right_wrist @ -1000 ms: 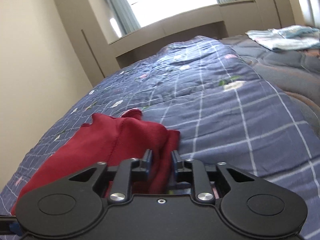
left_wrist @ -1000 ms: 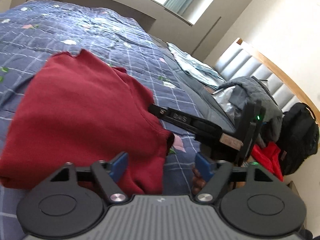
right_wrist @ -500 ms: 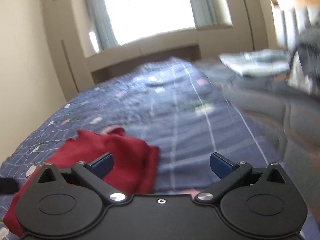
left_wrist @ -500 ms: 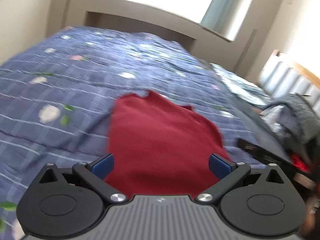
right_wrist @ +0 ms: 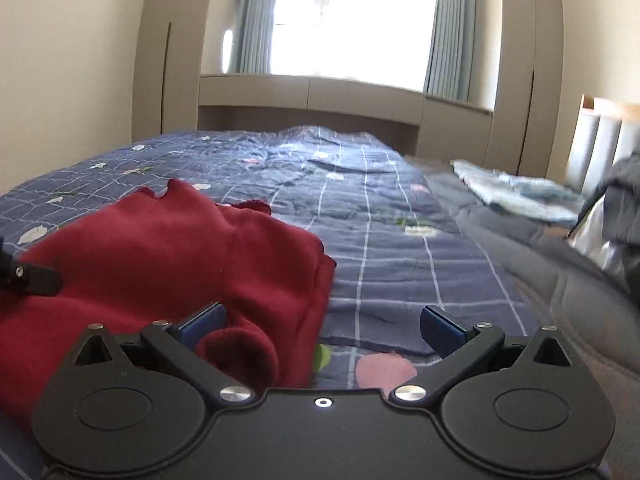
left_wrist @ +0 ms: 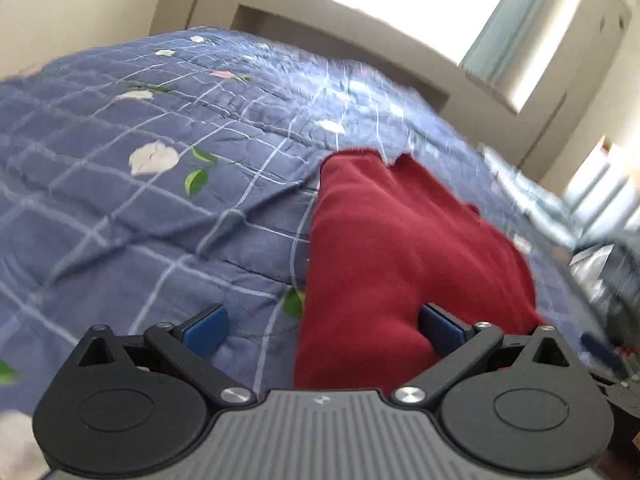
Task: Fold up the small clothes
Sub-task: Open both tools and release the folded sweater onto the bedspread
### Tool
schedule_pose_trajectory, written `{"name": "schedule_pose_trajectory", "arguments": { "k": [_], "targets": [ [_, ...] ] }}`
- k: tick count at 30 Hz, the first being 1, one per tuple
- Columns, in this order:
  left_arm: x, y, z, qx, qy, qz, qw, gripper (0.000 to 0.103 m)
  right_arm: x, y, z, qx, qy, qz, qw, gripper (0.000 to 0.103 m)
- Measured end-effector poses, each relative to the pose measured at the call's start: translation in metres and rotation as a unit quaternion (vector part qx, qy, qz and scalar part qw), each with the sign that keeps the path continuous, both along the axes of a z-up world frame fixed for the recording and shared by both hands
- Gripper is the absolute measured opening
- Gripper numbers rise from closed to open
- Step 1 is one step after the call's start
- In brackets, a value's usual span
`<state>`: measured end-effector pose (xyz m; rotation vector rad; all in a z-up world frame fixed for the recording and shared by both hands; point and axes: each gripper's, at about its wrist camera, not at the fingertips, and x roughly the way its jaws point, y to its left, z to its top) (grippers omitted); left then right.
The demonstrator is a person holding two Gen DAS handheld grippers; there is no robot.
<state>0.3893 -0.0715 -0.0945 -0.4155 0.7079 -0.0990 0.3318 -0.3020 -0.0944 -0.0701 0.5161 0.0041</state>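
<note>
A dark red garment [left_wrist: 400,260] lies folded and bunched on the blue checked quilt [left_wrist: 160,200]. My left gripper [left_wrist: 324,326] is open wide just above the garment's near left edge. The right blue pad [left_wrist: 440,330] is over the red cloth and the left pad is over bare quilt; neither presses on it. In the right wrist view the red garment [right_wrist: 180,260] fills the left side. My right gripper [right_wrist: 323,326] is open wide at the garment's right edge, with a rolled red fold [right_wrist: 240,352] beside its left pad. Nothing is gripped.
Folded pale blue clothes [right_wrist: 516,192] lie at the far right of the bed, by a grey quilted heap [right_wrist: 624,184] and a slatted headboard [right_wrist: 600,140]. A black part of the other gripper [right_wrist: 28,276] shows at the left edge. A wall and window ledge [right_wrist: 312,92] bound the bed.
Both grippers opened wide and let go of the red garment, which now rests on the quilt. The left view swung left and sank; the right view rolled level and shifted sideways.
</note>
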Motion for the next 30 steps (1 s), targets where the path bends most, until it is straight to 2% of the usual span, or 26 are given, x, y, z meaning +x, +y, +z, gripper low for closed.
{"name": "schedule_pose_trajectory", "arguments": {
  "k": [3, 8, 11, 14, 16, 18, 20, 23, 25, 28, 30],
  "targets": [
    [-0.005, -0.001, -0.004, 0.005, -0.02, 0.003, 0.9998, 0.103, 0.0, 0.004, -0.003, -0.012, -0.001, -0.003, 1.0, 0.102],
    [-0.004, 0.002, -0.001, -0.005, -0.013, 0.001, 0.9999, 0.102, -0.006, 0.016, -0.006, -0.043, -0.02, -0.004, 0.999, 0.102],
    [-0.006, 0.01, 0.014, -0.02, 0.018, 0.0, 0.9996, 0.103, -0.008, 0.008, -0.004, -0.022, -0.018, 0.008, 1.0, 0.102],
    [-0.014, 0.027, 0.028, -0.048, 0.011, 0.006, 0.9988, 0.103, -0.011, -0.008, 0.0, 0.033, -0.016, 0.013, 0.999, 0.102],
    [-0.008, 0.033, 0.037, -0.033, -0.002, 0.002, 0.9995, 0.103, -0.015, -0.015, 0.008, 0.054, -0.035, 0.004, 0.998, 0.102],
    [0.004, 0.034, 0.042, -0.006, -0.012, -0.009, 0.9999, 0.103, -0.015, -0.013, 0.017, 0.045, -0.065, -0.012, 0.997, 0.102],
    [0.025, 0.03, 0.044, 0.019, -0.013, -0.016, 0.9996, 0.103, -0.002, -0.007, 0.024, 0.025, -0.073, -0.011, 0.997, 0.102],
    [0.06, 0.019, 0.042, 0.049, -0.018, -0.027, 0.9983, 0.103, 0.034, 0.002, 0.026, 0.007, -0.056, 0.028, 0.998, 0.102],
    [0.08, 0.008, 0.039, 0.076, -0.002, -0.027, 0.9968, 0.103, 0.06, 0.007, 0.021, 0.001, -0.029, 0.059, 0.998, 0.102],
    [0.104, -0.008, 0.023, 0.119, 0.028, -0.031, 0.992, 0.103, 0.085, 0.009, 0.004, -0.014, 0.004, 0.07, 0.997, 0.102],
    [0.109, -0.012, 0.009, 0.123, 0.038, -0.034, 0.9912, 0.103, 0.091, 0.002, -0.003, 0.021, 0.02, 0.069, 0.997, 0.102]
  ]
}}
